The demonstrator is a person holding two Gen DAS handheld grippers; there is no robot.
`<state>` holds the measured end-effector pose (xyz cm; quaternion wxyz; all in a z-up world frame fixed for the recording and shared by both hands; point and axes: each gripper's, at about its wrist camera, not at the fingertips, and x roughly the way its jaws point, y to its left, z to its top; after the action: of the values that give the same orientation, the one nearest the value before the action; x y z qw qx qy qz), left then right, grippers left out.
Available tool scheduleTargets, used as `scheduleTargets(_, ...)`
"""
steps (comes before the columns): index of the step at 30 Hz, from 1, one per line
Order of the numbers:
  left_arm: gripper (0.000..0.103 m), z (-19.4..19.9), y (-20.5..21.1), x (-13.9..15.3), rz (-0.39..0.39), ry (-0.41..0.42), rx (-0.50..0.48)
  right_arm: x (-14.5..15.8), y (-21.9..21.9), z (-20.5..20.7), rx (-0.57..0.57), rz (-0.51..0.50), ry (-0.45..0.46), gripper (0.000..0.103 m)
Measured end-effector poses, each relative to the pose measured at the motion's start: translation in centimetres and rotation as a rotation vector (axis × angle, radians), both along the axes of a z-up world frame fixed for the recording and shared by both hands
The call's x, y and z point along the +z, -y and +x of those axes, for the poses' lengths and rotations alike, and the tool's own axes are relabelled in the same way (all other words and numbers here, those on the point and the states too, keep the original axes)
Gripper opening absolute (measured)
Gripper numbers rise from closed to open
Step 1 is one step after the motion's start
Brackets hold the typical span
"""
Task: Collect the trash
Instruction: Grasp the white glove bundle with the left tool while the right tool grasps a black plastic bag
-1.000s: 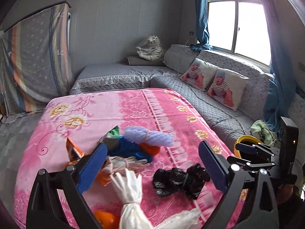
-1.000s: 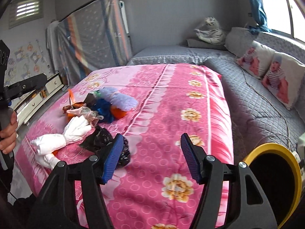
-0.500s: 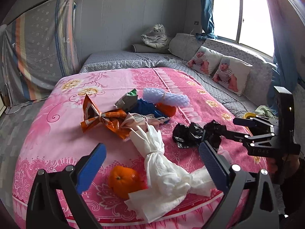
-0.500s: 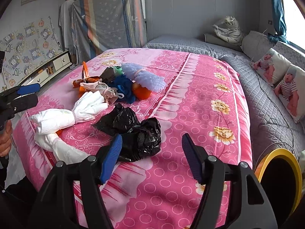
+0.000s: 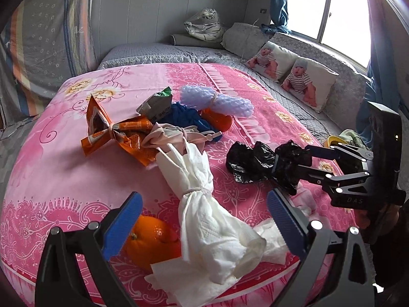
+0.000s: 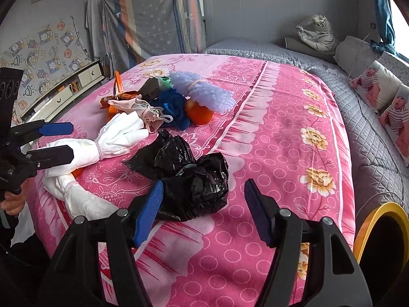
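Right gripper: jaws spread wide, nothing clamped. The blue left pad sits against the near edge of the black plastic bag; whether it touches cannot be told. In the left wrist view the right gripper reaches in from the right with its tips buried in the bag's folds, so the tips are hidden there.

Left gripper: jaws wide apart, empty, hovering low over the near edge of the bed. Its left pad covers part of an orange; the white tissue bundle, tied at its waist, lies between the pads and runs out past the bed edge. In the right wrist view the left gripper enters from the left, a hand below it cut off by the frame.

Beyond: the heap of orange wrapper, pinkish rag, blue cloth, grey packet and lilac bubble-wrap roll. A second orange is half hidden under the roll. A yellow-rimmed bin is cut off at the lower right, beside the bed.
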<state>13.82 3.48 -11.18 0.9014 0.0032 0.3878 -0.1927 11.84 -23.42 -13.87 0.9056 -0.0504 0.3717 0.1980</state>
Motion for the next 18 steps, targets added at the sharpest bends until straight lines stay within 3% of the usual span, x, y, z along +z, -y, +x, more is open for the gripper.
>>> scheduleTargets(6,0.091,1.3,-0.4,-1.1,-0.024,-0.056,0.008,-0.8,-0.6,1.2,0.005,-0.017,-0.038,0.062)
scheduleTargets(18,0.062,2.3,-0.3,-2.5,-0.024,-0.115,0.002,-1.3,-1.8,2.6,0.024,-0.037,-0.066,0.062)
